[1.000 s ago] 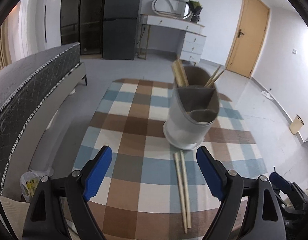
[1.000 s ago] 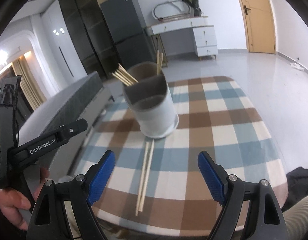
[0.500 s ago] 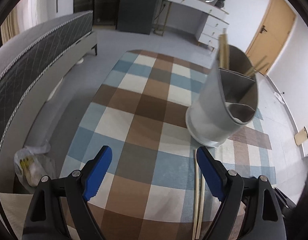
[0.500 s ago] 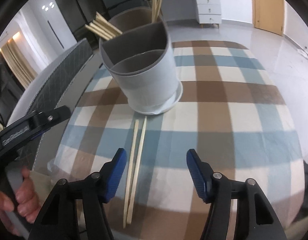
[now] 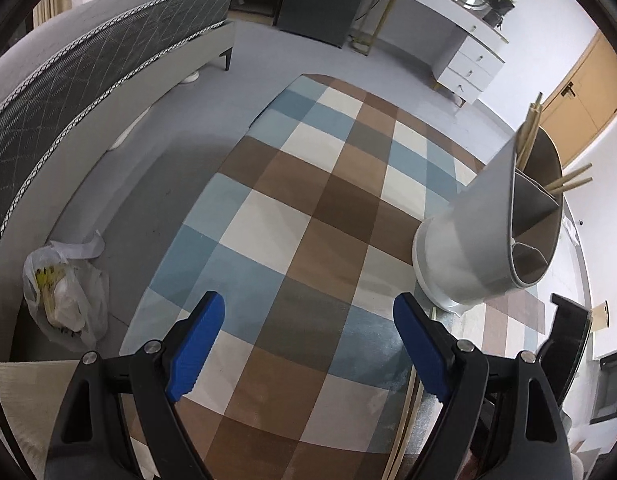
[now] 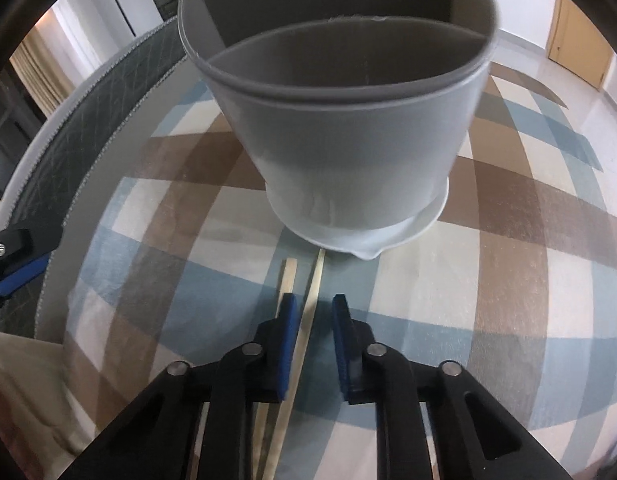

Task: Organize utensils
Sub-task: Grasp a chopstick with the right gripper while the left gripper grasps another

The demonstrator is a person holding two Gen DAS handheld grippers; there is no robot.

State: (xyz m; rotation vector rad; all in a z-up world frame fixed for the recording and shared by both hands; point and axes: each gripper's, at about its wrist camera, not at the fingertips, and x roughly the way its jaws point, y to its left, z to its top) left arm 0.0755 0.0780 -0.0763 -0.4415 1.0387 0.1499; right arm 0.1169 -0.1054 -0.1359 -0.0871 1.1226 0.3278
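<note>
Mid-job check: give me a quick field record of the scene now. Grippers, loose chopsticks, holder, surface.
surface: checked tablecloth in brown, blue and cream
holder: grey divided utensil holder standing on a white base, some chopsticks already in its back compartments
loose chopsticks: two chopsticks lying side by side in front of the holder
right gripper: low over the table, fingers narrowed with one chopstick between them, the other under or beside its left finger; not yet closed
left gripper: wide open, holding nothing, off to the left of the holder

I see a grey bed (image 5: 88,68) left of the checked table (image 5: 308,216); white dresser (image 5: 464,56) and wooden door (image 5: 580,96) beyond it
</note>
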